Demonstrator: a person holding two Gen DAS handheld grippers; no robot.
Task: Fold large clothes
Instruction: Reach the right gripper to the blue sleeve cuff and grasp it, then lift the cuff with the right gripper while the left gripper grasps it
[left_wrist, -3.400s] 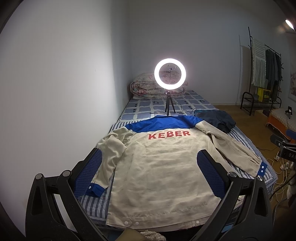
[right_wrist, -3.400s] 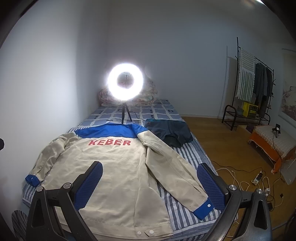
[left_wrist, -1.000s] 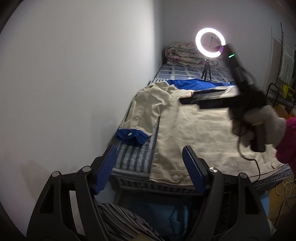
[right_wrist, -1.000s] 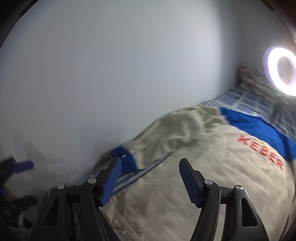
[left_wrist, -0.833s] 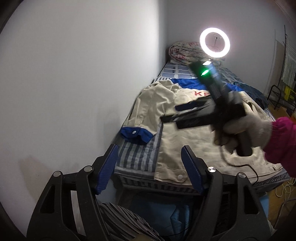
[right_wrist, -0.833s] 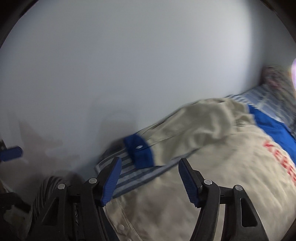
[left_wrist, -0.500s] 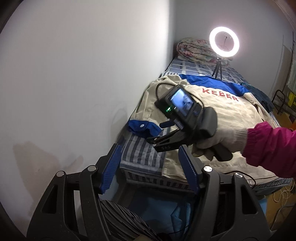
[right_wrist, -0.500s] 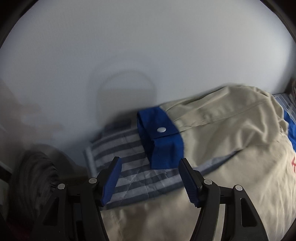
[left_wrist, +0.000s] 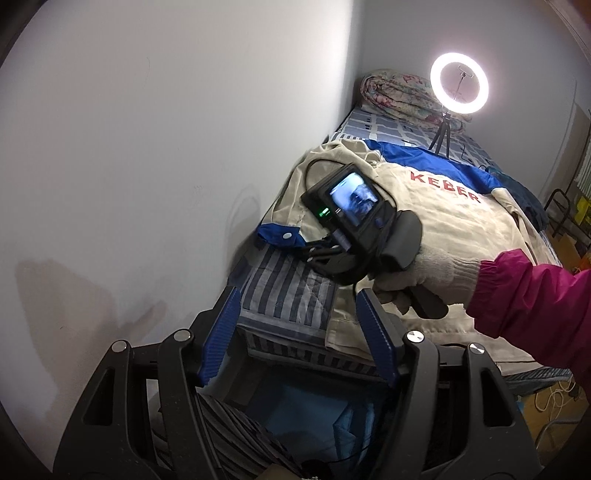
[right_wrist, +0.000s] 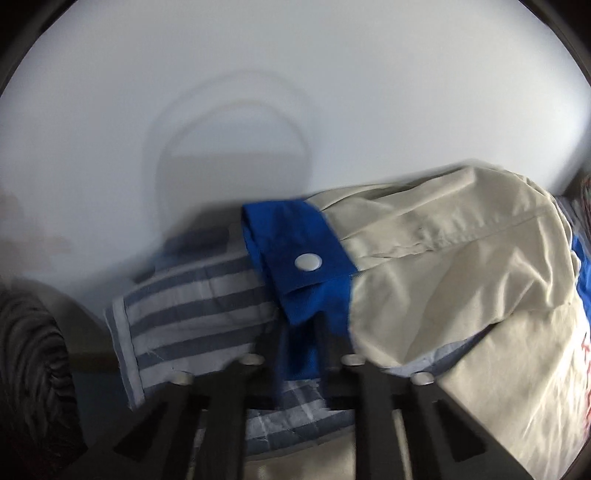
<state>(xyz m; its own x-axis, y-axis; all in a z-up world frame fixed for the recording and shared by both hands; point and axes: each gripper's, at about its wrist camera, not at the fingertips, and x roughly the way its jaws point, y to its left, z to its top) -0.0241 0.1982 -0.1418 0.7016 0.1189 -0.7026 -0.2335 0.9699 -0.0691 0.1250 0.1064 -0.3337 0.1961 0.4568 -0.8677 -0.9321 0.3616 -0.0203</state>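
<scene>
A beige jacket (left_wrist: 436, 221) with blue shoulders and red lettering lies back up on the bed. Its left sleeve (right_wrist: 443, 258) ends in a blue cuff (right_wrist: 295, 251) with a white snap, near the wall-side edge. My right gripper (right_wrist: 299, 332) is shut on the lower edge of that cuff; in the left wrist view it (left_wrist: 306, 251) reaches the cuff (left_wrist: 277, 234), held by a gloved hand (left_wrist: 436, 273) in a pink sleeve. My left gripper (left_wrist: 298, 295) hovers open before the bed's foot corner, nothing between its fingers.
The striped sheet (left_wrist: 284, 280) covers the bed, which runs along a white wall (left_wrist: 166, 147). A ring light (left_wrist: 459, 83) on a tripod, a rolled quilt (left_wrist: 395, 92) and a dark garment (left_wrist: 524, 192) lie beyond the jacket. A dark striped bundle (right_wrist: 29, 362) sits below the corner.
The right gripper swung down over the jacket to the left cuff and closed on it. The left gripper drifted slightly lower and closer to the bed corner, still open.
</scene>
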